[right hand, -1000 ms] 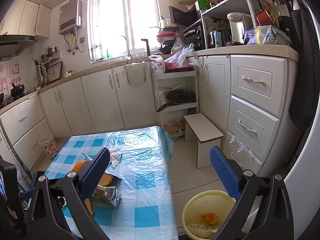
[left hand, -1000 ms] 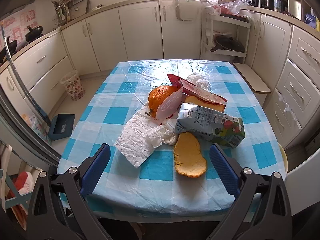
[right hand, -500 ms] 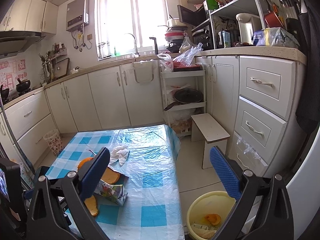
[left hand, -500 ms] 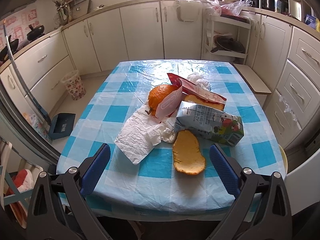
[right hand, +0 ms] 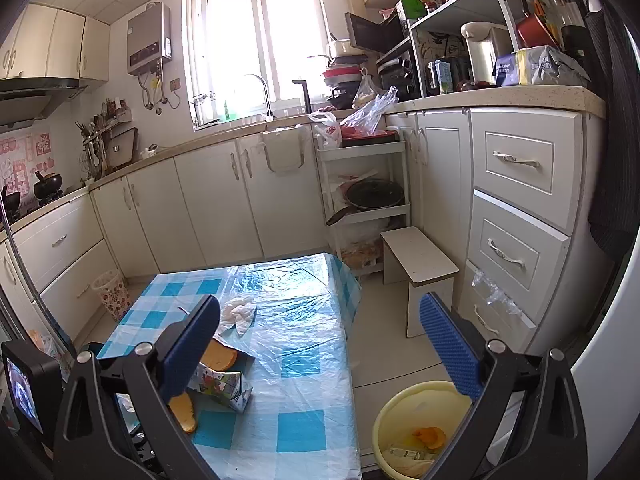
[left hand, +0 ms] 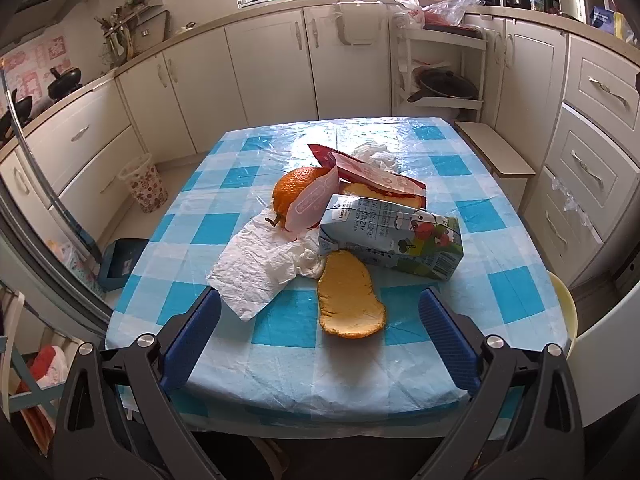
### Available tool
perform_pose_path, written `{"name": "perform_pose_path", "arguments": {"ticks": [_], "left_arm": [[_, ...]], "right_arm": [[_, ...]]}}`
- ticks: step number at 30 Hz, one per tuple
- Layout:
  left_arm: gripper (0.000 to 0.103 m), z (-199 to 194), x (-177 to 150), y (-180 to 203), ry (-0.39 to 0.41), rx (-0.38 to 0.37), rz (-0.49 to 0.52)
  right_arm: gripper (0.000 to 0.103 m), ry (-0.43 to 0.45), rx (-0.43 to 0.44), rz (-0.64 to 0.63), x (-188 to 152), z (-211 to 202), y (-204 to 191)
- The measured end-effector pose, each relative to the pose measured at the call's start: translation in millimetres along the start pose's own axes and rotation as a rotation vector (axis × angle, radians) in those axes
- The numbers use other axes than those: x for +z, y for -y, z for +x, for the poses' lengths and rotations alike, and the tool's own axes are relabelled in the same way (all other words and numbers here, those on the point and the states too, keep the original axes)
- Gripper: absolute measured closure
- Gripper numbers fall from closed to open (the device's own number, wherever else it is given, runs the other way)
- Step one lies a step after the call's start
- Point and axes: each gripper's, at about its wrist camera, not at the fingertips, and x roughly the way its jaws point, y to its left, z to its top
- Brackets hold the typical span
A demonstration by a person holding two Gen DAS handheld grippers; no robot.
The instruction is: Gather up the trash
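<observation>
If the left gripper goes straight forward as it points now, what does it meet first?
Most likely the orange peel: it lies on the table nearest the open left gripper, centred between the fingers. The milk carton lies just behind it. Depth is uncertain in this fisheye view.

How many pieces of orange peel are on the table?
2 show clearly. One flat peel lies nearest, in front of the milk carton. Another peel sits behind the carton, under the red wrapper. More may hide beneath the pile.

Bright daylight from the overexposed window (right hand: 256, 44); sharp centre, fisheye-curved, dark-vignetted edges.
</observation>
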Motion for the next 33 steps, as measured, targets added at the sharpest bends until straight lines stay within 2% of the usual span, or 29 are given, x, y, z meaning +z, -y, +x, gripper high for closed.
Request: {"name": "perform_pose_path", "arguments": {"ticks": [8, 15, 25, 33], "left_arm": [[0.008, 6, -1, -8, -0.009, -0.013, -0.003], [0.008, 14, -1, -34, -0.034, -0.009, -0.062], [0.008, 29, 4, -76, -0.082, -0.018, -0.182], [0.008, 42, 6, -110, -0.115, -0.017, -0.248]], "right_arm": [[0.007, -0.016, 0.002, -0.029, -2, 7, -8], [0.007, -0.054, 0.025, -0.083, -11, 20, -24], [0.007, -0.142, 0.159, -0.188, -20, 44, -58], [0.007, -0.210, 0.219, -0.280, -33, 56, -86]]}}
